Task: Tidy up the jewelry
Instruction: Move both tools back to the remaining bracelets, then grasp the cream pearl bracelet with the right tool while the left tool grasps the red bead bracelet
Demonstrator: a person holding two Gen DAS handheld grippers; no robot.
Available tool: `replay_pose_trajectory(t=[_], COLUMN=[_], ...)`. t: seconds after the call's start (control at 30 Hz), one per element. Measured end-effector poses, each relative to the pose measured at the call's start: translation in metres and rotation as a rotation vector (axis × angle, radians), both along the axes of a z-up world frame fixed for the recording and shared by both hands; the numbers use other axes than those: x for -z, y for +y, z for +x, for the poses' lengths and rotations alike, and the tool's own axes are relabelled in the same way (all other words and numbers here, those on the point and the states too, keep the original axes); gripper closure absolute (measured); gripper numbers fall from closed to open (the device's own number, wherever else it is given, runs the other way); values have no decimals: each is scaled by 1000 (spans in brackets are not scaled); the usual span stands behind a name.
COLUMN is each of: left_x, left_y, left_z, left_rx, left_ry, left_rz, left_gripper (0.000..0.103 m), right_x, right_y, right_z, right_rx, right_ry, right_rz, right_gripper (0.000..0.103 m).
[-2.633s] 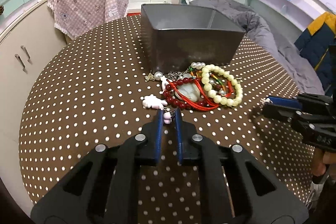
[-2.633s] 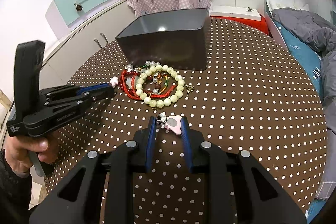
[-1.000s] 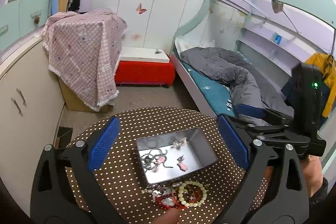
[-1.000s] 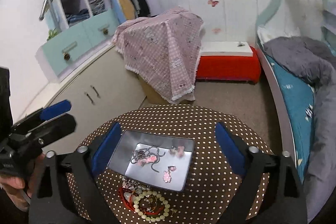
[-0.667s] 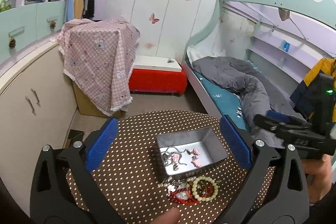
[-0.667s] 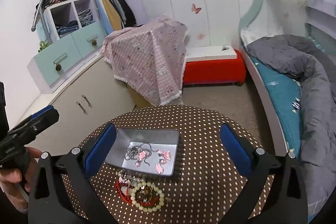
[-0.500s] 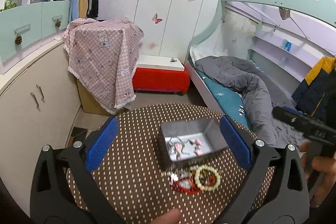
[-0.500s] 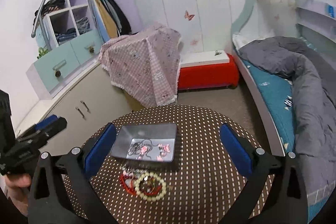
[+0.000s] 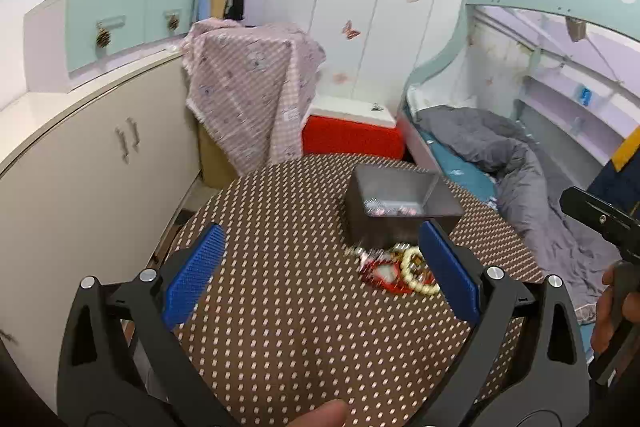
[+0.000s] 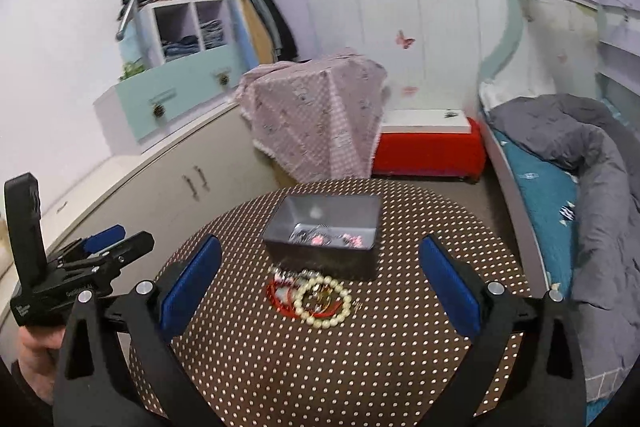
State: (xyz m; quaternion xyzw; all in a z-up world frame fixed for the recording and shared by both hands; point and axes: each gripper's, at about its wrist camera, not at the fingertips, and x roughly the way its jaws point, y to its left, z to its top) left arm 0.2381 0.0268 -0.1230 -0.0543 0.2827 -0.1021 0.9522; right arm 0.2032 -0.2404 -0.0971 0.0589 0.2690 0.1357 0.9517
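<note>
A few pink pieces and a chain are already lying inside the grey box (image 10: 324, 227); the bracelet pile (image 10: 316, 293) is sitting on the table (image 10: 320, 367) just in front of that box, waiting. Left gripper (image 9: 320, 279) and right gripper (image 10: 320, 279) are both spread wide, carrying nothing. Lettering on the left gripper's body is probably a brand, unreadable.
</note>
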Motion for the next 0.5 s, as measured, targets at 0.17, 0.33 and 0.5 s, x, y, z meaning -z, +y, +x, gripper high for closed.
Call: replay_pose_trajectory(t=[0.17, 0.33, 0.5], left_x=[24, 45, 62], left_y=[1, 1, -1], left_z=[5, 23, 39], left_rx=[-12, 0, 8], left_ry=[42, 95, 128], left_rz=[26, 38, 50], left_gripper=[8, 8, 8], right_x=[33, 71, 94], right_y=[10, 31, 49], right_z=[2, 19, 44], right_rx=[-44, -96, -146], right_ry=[67, 150, 219], right_rz=[-3, -44, -91], right_gripper=[8, 23, 52])
